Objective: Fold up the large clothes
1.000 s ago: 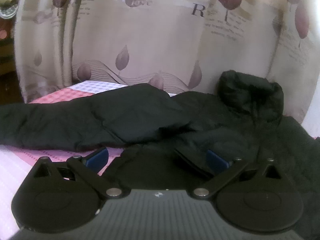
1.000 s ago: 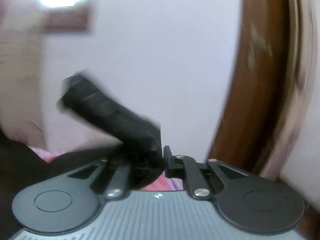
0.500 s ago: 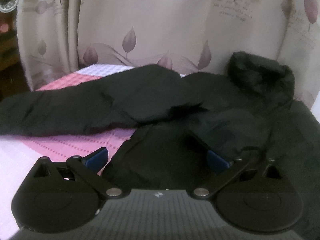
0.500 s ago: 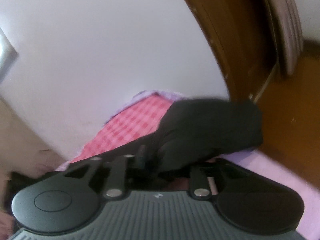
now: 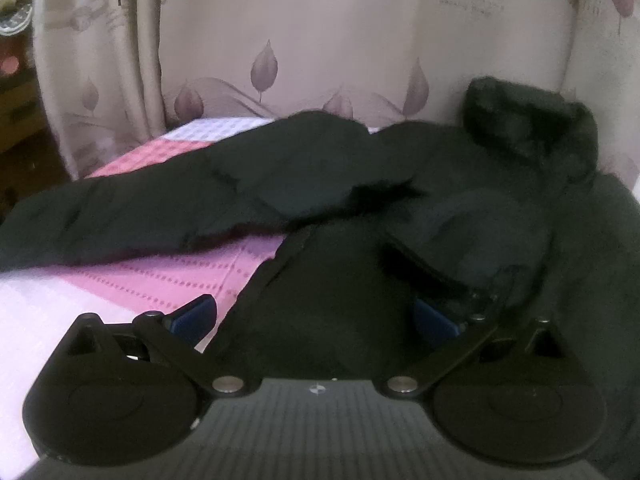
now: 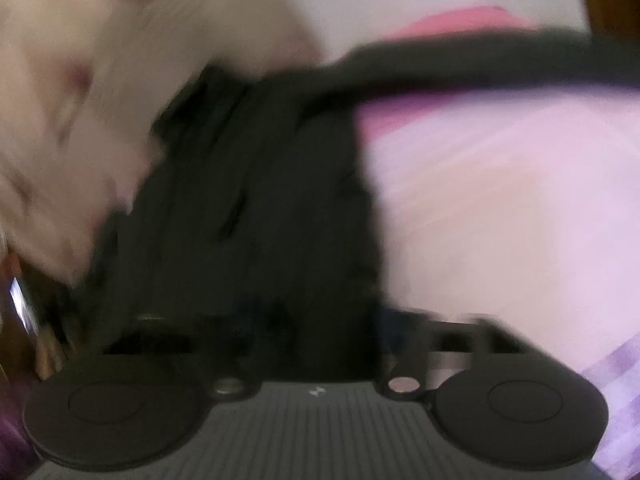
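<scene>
A large black padded jacket lies spread on the bed, its left sleeve stretched out to the left and its hood bunched at the back right. My left gripper is open and empty, low over the jacket's front panel, with its blue pads wide apart. In the blurred right wrist view my right gripper is shut on a fold of the black jacket, which hangs forward from between the fingers.
The bed has a pink and lilac checked sheet, also seen in the right wrist view. A beige leaf-print curtain hangs behind the bed. Dark wooden furniture stands at the far left.
My right gripper has swung round with the jacket fold in it, from facing the wall and door to facing the bed. My left gripper has moved slightly closer over the jacket, still open.
</scene>
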`<action>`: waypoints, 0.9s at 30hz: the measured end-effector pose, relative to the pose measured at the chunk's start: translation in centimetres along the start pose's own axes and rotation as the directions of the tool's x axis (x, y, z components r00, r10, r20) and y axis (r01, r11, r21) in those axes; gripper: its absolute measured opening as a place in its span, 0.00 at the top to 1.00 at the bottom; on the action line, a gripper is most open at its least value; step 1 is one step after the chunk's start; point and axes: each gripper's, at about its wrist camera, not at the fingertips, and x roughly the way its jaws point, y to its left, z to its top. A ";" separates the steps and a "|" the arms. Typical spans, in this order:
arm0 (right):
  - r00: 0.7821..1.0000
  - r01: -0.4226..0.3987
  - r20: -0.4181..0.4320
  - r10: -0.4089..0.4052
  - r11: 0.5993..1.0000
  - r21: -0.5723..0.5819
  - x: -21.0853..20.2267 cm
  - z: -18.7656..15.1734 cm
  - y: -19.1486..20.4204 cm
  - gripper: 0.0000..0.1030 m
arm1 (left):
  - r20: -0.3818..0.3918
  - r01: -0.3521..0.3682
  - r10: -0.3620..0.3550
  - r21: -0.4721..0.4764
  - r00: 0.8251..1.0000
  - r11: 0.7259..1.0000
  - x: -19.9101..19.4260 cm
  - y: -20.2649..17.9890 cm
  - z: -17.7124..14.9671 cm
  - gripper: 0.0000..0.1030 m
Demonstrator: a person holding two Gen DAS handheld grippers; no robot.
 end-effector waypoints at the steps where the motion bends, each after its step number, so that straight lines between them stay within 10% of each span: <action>1: 1.000 0.006 0.017 -0.006 0.999 -0.037 -0.1 -0.5 0.8 0.81 | -0.017 0.001 -0.001 0.002 1.000 1.000 -0.1 0.2 -0.2 0.00; 16: 0.996 -0.085 0.002 0.085 0.992 0.090 -4.5 -3.3 -2.0 0.84 | 0.044 -0.045 0.039 0.144 0.998 0.988 -7.8 0.7 -5.1 0.02; 21: 0.977 -0.141 0.192 0.094 0.958 0.248 -7.7 0.6 -5.1 0.74 | 0.149 0.065 -0.073 0.055 0.986 0.996 -10.5 1.1 -2.2 0.00; 27: 0.931 -0.104 0.355 -0.091 0.863 0.494 -7.3 5.3 -11.8 0.66 | 0.216 0.119 -0.110 -0.029 0.970 0.993 -7.6 -1.0 2.2 0.00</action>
